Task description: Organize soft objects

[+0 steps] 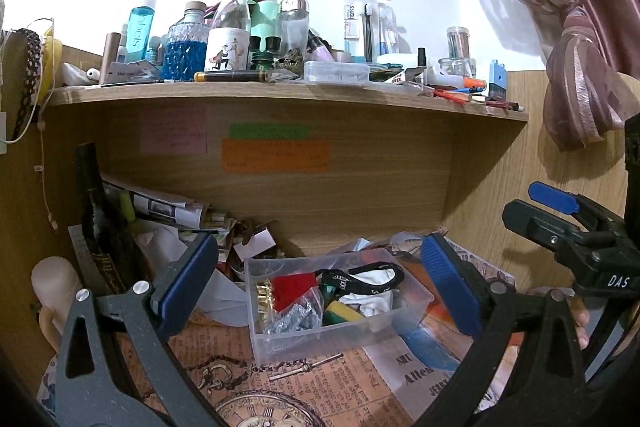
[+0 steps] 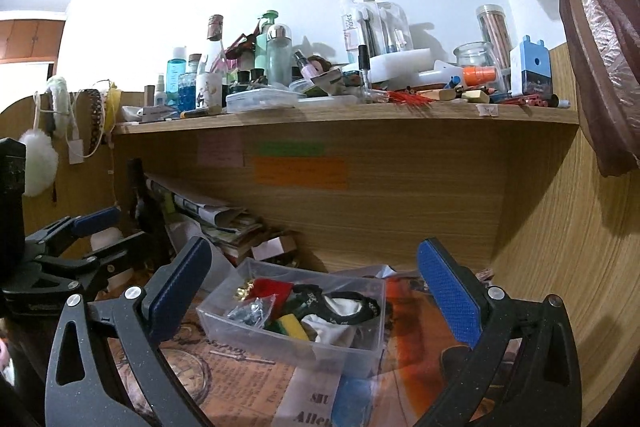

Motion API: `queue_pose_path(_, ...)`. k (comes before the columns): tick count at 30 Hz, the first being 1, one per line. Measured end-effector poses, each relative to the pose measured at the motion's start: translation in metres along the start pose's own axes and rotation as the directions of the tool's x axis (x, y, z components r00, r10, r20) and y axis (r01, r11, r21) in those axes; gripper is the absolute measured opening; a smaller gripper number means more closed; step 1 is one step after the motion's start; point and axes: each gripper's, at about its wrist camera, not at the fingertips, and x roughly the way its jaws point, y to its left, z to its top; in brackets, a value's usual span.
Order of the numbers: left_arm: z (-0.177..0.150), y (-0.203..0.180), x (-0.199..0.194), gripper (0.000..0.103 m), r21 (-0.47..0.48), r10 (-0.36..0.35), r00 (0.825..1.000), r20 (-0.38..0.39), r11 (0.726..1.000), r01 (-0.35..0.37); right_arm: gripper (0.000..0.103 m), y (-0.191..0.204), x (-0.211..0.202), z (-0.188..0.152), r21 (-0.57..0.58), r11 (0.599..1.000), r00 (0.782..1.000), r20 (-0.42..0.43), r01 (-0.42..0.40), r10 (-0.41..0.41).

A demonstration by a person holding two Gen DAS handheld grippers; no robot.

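Observation:
A clear plastic bin (image 1: 280, 341) (image 2: 224, 319) stands on the desk under the shelf. It holds a red cloth (image 1: 294, 289) (image 2: 272, 287), a black strap loop (image 1: 360, 277) (image 2: 340, 301), white fabric (image 1: 374, 301) (image 2: 334, 331), a yellow-green sponge (image 1: 340, 313) (image 2: 294, 327) and a bag of metal bits (image 1: 294, 319) (image 2: 252, 309). My left gripper (image 1: 320, 287) is open and empty, hovering before the bin. My right gripper (image 2: 316, 291) is open and empty too, also facing the bin. Each gripper shows at the edge of the other's view.
A wooden shelf (image 1: 280, 93) (image 2: 360, 115) crowded with bottles and jars hangs above. Papers and a dark bottle (image 1: 96, 203) pile up at the back left. Printed paper (image 1: 320, 395) covers the desk. A curtain (image 1: 576, 27) hangs at right. White puffs (image 2: 38, 163) hang at left.

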Motion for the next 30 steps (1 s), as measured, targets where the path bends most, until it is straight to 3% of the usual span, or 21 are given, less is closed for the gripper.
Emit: queue_pose_path(30, -0.0029, -0.0023, 0.0001, 0.103, 0.009, -0.006, 1.000, -0.007, 1.000, 0.006, 0.103, 0.0013, -0.0015, -0.0046, 0.014, 1.000, 1.000, -0.006, 0.011, -0.011)
